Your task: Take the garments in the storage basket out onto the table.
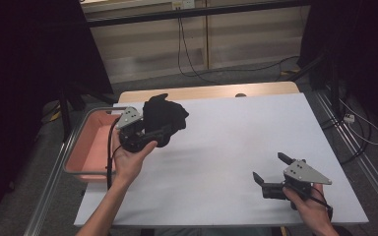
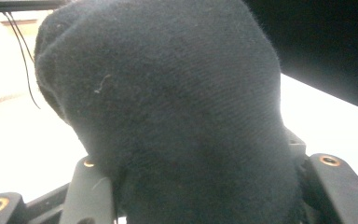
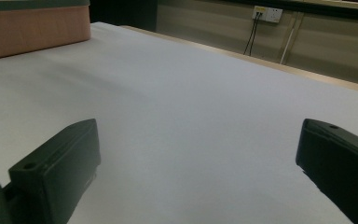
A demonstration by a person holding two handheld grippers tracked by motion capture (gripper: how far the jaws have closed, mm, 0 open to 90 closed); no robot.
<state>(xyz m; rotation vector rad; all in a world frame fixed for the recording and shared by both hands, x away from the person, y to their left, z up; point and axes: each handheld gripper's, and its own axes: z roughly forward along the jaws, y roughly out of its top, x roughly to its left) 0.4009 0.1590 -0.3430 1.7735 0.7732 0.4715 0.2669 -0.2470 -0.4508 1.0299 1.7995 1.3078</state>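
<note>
Right gripper (image 1: 269, 169), nearest the high cam at desk (image 1: 236, 147) front-right edge: fingers spread wide, nothing btwn them, resting low over bare white surface. Left gripper (image 1: 150, 129), held up near desk's left side beside pink tray (image 1: 86, 150): fingers clamped on black knit cloth (image 1: 163, 115), bunched above them. Left gripper view adds cloth's (image 2: 168, 107) ribbed weave and lint. Right gripper view adds wall socket (image 3: 266, 14) w/ two cords. No legible writing anywhere.
</note>
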